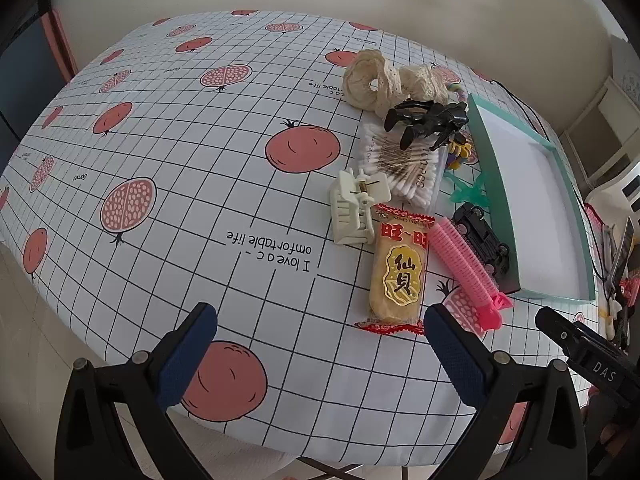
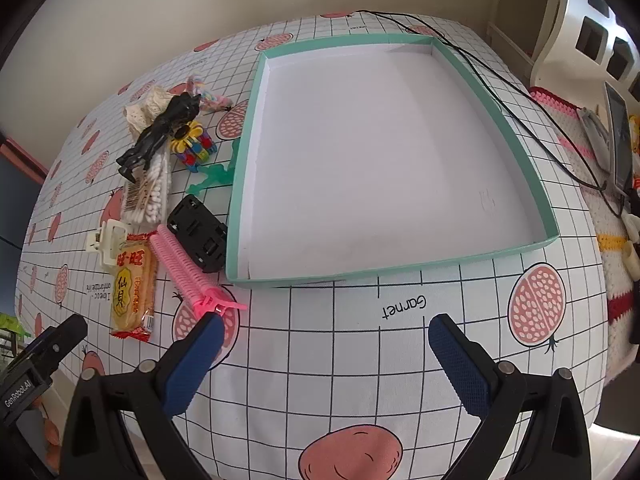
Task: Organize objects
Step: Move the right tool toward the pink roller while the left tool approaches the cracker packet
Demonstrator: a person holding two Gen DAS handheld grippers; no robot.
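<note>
A shallow rectangular cardboard tray with a mint-green rim and white floor (image 2: 442, 258) lies empty on the tabletop (image 2: 340, 360), which is covered in a white grid-patterned cloth printed with pomegranates; it looks like the place the loose things are meant to go. They lie in a cluster along the tray's left wall: a pink ribbed plastic hair roller clip (image 2: 186, 270) and a small black toy car (image 2: 199, 233) just beside the near corner, a yellow rice-cracker packet with red ends (image 1: 397, 274) next to the roller, a cream plastic claw clip (image 1: 357, 208) touching the packet's far end, a clear pack of cotton swabs (image 1: 404, 168) with a black claw clip (image 1: 426, 120) resting on it, and beyond them cream lace scrunchies (image 1: 380, 80), a yellow flower-shaped multicoloured trinket (image 2: 192, 142) and a translucent green plastic piece (image 2: 214, 178) against the tray wall. None of these is in the tray, so sorting appears not yet begun. The left gripper (image 1: 320, 354) hovers above the near edge of the cloth with its blue-padded fingers spread apart and empty, the cracker packet nearest ahead. The right gripper (image 2: 326, 354) is likewise spread wide and empty, facing the tray, its left finger close to the roller's tip, probably the readiest first pick.
</note>
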